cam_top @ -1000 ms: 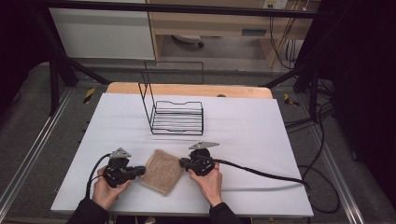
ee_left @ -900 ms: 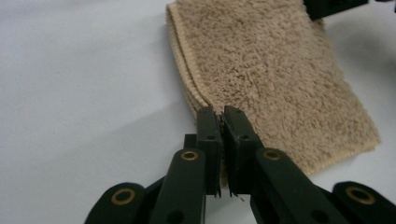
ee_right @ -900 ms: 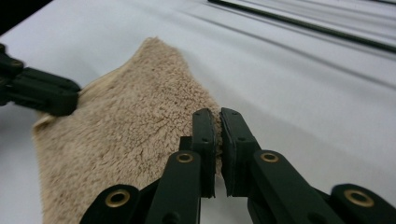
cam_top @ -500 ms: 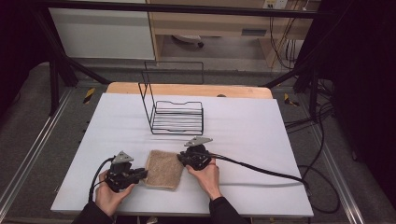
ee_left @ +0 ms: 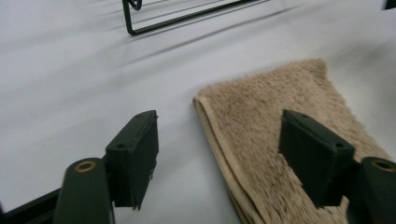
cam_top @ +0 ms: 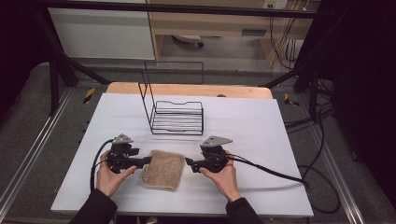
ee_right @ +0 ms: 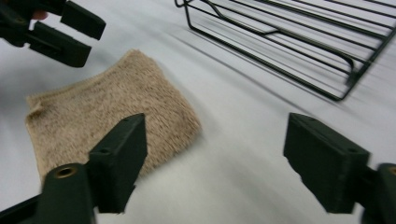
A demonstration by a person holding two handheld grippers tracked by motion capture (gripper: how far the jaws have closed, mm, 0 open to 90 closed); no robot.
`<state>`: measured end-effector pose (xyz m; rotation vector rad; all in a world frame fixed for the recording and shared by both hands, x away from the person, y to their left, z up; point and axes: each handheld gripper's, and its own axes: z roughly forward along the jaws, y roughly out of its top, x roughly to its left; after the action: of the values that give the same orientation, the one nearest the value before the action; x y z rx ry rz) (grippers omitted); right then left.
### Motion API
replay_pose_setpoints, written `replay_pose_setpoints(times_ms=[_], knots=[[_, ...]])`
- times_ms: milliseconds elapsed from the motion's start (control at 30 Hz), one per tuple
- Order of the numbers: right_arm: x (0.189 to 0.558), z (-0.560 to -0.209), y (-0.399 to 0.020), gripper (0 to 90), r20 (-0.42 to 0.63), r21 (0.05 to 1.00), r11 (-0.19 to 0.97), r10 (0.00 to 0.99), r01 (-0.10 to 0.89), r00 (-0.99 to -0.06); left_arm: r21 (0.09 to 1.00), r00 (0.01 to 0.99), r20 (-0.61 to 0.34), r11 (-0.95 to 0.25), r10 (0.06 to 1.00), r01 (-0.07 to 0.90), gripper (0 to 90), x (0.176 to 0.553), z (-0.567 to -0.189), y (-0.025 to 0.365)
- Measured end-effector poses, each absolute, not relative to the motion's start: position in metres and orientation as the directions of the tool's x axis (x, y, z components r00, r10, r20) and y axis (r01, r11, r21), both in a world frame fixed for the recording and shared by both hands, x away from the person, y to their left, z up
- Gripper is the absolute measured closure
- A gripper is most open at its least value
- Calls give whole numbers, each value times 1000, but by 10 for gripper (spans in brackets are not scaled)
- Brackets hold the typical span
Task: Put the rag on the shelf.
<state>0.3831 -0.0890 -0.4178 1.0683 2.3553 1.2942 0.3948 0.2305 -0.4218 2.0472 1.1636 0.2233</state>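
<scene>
A folded tan towel [cam_top: 163, 169] lies flat on the white table [cam_top: 261, 130], between my two grippers. My left gripper [cam_top: 148, 160] sits at the towel's left edge, and its jaws have just been opening. In the left gripper view the jaws [ee_left: 219, 128] stand wide apart over the towel's hem [ee_left: 280, 130] without pressing on it. My right gripper [cam_top: 187, 162] is a little off the towel's right edge; its jaws have also just been opening. In the right gripper view they [ee_right: 215, 135] stand open over bare table, with the towel [ee_right: 107, 116] to the left.
A black wire rack [cam_top: 177, 116] with an upright back frame stands on the table beyond the towel, also in the right gripper view [ee_right: 289, 42]. The right gripper's cable [cam_top: 271, 172] trails off to the right. The left gripper [ee_right: 70, 32] shows in the right gripper view's corner.
Both grippers were shut at the towel's sides and have let go. They have drawn outward from it, and the towel now lies flat as a rectangle.
</scene>
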Motion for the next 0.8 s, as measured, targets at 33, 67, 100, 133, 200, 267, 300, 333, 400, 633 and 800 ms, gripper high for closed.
replay_pose_setpoints(times_ms=[33, 67, 100, 133, 200, 267, 300, 333, 400, 633, 800], knots=[[381, -419, -98, 149, 129, 805, 334, 709, 491, -693, 679, 568, -212, -298, 795, 671, 272, 399, -423, 228], [380, -420, -103, 132, 132, 802, 334, 711, 496, -691, 679, 570, -212, -300, 794, 670, 281, 403, -425, 225], [379, -421, -107, 117, 133, 797, 337, 711, 501, -690, 673, 568, -202, -309, 798, 672, 296, 409, -428, 221], [378, -423, -112, 105, 132, 796, 338, 714, 503, -688, 673, 568, -202, -309, 798, 672, 308, 409, -428, 221], [375, -426, -120, 93, 140, 789, 333, 720, 516, -680, 663, 562, -190, -317, 805, 678, 349, 416, -432, 217], [372, -430, -127, 87, 147, 791, 323, 724, 520, -674, 664, 559, -167, -327, 812, 672, 399, 419, -434, 216], [371, -433, -131, 82, 147, 791, 321, 726, 520, -672, 660, 565, -164, -336, 809, 672, 430, 419, -436, 215], [370, -436, -134, 82, 151, 789, 317, 730, 526, -667, 660, 565, -164, -336, 809, 672, 466, 419, -436, 215], [370, -438, -136, 78, 155, 784, 317, 732, 533, -663, 650, 574, -157, -353, 804, 673, 488, 420, -439, 214], [364, -438, -146, 63, 180, 779, 291, 745, 555, -643, 658, 586, -187, -342, 789, 671, 633, 417, -444, 212], [364, -439, -143, 58, 205, 781, 277, 733, 560, -648, 665, 596, -188, -345, 781, 663, 679, 417, -446, 210]])
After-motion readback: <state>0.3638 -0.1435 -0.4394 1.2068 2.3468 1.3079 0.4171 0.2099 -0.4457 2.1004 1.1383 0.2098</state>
